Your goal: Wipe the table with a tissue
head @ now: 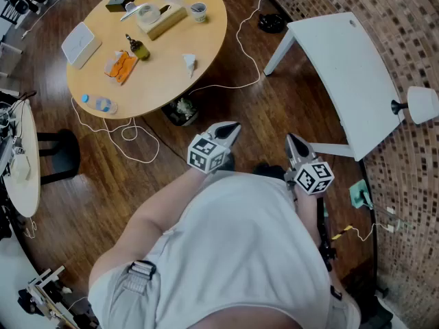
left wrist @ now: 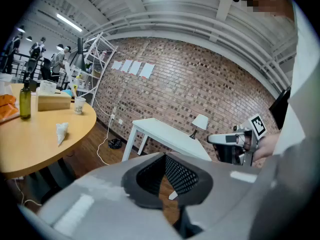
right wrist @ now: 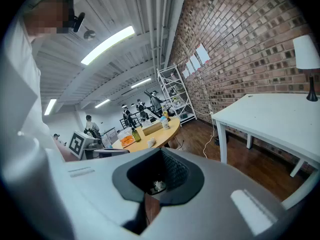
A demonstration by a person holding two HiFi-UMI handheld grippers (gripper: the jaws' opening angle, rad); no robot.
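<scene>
Left gripper: hovering in front of the person's body, jaws pressing together on nothing
Right gripper: hovering just beside it, jaws also pressing together, pinching nothing
Tissue: lying crumpled on the round table near its edge, well apart from both grippers
Green bottle, orange packet, wooden box: sitting farther in on the round table
White table: standing by the brick wall

The round table is smooth pale wood; the tissue on it is crumpled white paper. The floor is glossy dark planks, the wall rough brick.
</scene>
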